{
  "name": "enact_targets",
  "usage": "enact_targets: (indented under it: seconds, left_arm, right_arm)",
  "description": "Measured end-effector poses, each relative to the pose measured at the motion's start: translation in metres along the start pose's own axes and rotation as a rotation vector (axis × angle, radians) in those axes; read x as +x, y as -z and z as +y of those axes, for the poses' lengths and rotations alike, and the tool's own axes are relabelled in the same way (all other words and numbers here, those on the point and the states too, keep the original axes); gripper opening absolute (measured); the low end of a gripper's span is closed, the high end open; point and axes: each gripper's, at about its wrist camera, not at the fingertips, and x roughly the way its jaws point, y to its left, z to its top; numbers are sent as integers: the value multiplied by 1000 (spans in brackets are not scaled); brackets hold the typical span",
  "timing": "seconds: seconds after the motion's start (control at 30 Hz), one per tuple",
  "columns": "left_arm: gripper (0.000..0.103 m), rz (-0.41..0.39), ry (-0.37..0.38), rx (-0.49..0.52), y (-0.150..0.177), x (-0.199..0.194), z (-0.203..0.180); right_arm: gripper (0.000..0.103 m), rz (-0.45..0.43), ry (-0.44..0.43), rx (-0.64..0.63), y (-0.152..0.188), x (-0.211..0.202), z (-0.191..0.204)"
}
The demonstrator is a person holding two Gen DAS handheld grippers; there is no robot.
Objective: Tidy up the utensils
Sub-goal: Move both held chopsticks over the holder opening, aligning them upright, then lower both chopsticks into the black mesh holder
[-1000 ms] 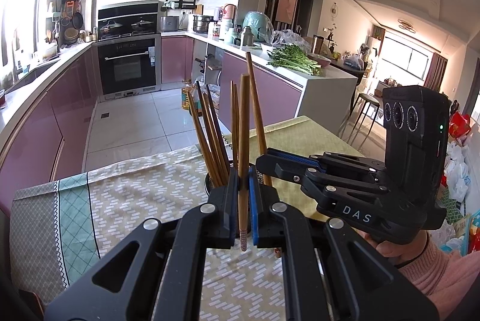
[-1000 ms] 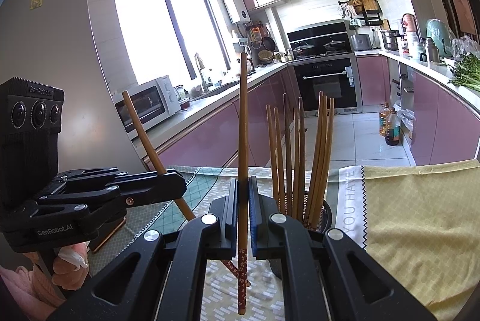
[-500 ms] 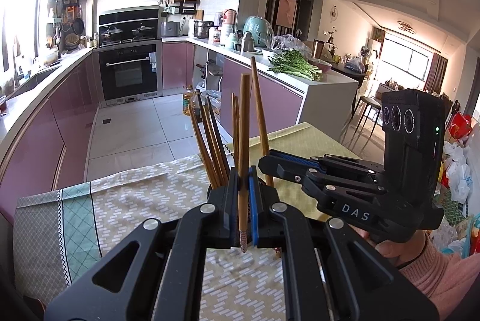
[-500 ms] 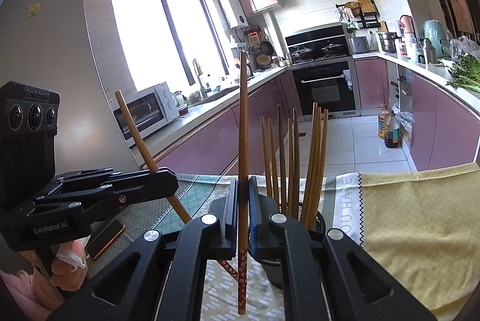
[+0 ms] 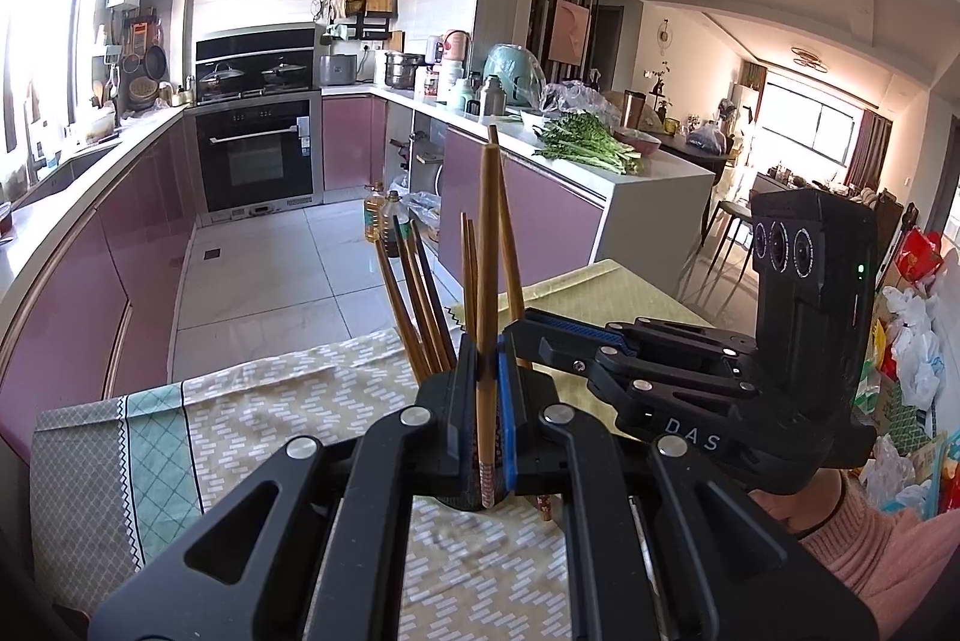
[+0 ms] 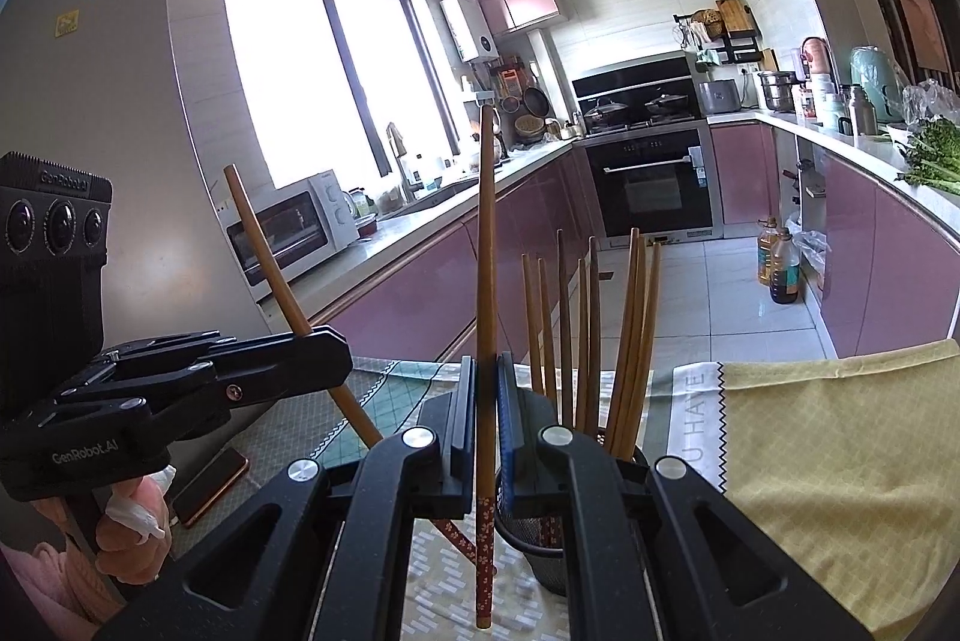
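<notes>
My left gripper (image 5: 487,371) is shut on one wooden chopstick (image 5: 487,251) that stands nearly upright, its patterned end pointing down. My right gripper (image 6: 486,401) is shut on a second upright chopstick (image 6: 486,251) the same way. Several more chopsticks (image 6: 630,329) stand in a black mesh holder (image 6: 540,539) on the table, just right of the right gripper's fingers. From the right wrist view, the left gripper (image 6: 333,350) comes in from the left with its chopstick (image 6: 264,257) tilted. From the left wrist view, the right gripper (image 5: 519,335) reaches in from the right, close behind the holder's chopsticks (image 5: 420,299).
The table carries a patterned tablecloth (image 5: 270,401) and a yellow cloth (image 6: 840,461). A phone (image 6: 210,485) lies near the hand that holds the left gripper. Beyond the table edge are the tiled kitchen floor, pink cabinets and an oven (image 5: 258,155).
Both grippers keep hold of their chopsticks in the same spot beside the holder. Only a slight drift of the views shows.
</notes>
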Motion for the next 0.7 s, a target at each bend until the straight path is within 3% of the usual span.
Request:
enact_targets:
  seconds: [0.7]
  left_arm:
    - [7,-41,1,9,-17,3,-2]
  right_arm:
    - [6,-27,6,6,-10,-2,-7]
